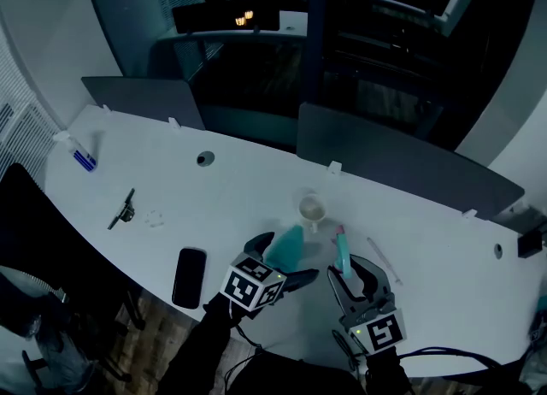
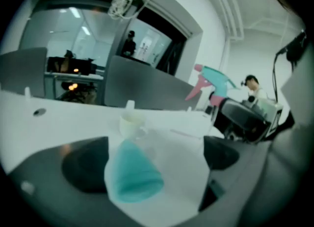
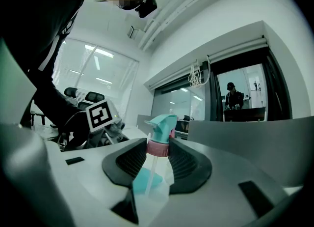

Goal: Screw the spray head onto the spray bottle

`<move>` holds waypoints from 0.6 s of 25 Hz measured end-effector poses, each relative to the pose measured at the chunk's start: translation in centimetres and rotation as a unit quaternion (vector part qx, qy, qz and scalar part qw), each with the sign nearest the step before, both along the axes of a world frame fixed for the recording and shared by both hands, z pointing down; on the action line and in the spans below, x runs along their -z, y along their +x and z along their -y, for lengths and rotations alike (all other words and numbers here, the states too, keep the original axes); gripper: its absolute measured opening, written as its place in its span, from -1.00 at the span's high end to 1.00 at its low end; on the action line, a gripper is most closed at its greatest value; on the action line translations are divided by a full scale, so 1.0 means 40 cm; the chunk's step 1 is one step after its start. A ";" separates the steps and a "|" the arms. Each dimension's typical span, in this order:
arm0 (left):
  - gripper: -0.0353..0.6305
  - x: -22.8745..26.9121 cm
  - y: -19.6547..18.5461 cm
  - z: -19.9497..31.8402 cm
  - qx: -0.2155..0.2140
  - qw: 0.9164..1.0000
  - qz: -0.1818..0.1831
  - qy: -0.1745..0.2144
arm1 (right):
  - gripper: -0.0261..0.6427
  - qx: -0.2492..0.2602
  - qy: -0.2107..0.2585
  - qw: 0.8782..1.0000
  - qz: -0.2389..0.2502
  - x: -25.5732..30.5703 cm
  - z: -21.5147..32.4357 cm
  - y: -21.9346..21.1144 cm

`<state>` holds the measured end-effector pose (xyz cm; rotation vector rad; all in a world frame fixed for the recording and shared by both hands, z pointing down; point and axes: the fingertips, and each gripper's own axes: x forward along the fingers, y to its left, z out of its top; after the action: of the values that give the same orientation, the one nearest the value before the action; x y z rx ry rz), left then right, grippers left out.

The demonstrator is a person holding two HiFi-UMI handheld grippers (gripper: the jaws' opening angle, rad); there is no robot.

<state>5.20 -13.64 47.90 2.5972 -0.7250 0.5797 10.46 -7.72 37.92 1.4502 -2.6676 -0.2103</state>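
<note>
Holding my right gripper (image 3: pixel 158 148) clenched on the pink collar of the teal plastic spray head (image 3: pixel 160 122); left gripper (image 2: pixel 157 158) gapes, released, around the teal translucent spray bottle (image 2: pixel 131 173) lying near the white desk's (image 1: pixel 248 184) front edge, white cup (image 1: pixel 312 209) just behind, bare desktop leftward

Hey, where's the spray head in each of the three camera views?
Head view: spray head lower centre-right, in the right gripper.
Left gripper view: spray head upper right.
Right gripper view: spray head centre, clamped between the jaws.
Shared landmark: the teal bottle.
</note>
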 end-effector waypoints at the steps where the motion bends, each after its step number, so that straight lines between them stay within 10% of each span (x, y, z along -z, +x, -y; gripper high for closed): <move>1: -0.88 -0.002 0.005 0.023 -0.023 0.999 0.031 0.004 | 0.51 -0.001 -0.001 1.000 0.000 0.001 -0.001 0.003; 7: -0.88 -0.084 0.005 0.114 -0.116 0.970 0.191 -0.091 | 0.51 -0.013 -0.015 1.000 0.001 -0.002 -0.012 0.027; 15: -0.87 -0.243 -0.015 0.044 -0.188 0.887 0.341 -0.247 | 0.51 -0.024 -0.024 0.999 0.001 -0.009 -0.006 0.048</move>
<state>4.60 -15.41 57.63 2.0252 -0.1853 1.6101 12.40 -7.48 38.29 1.4992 -2.6177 -0.1407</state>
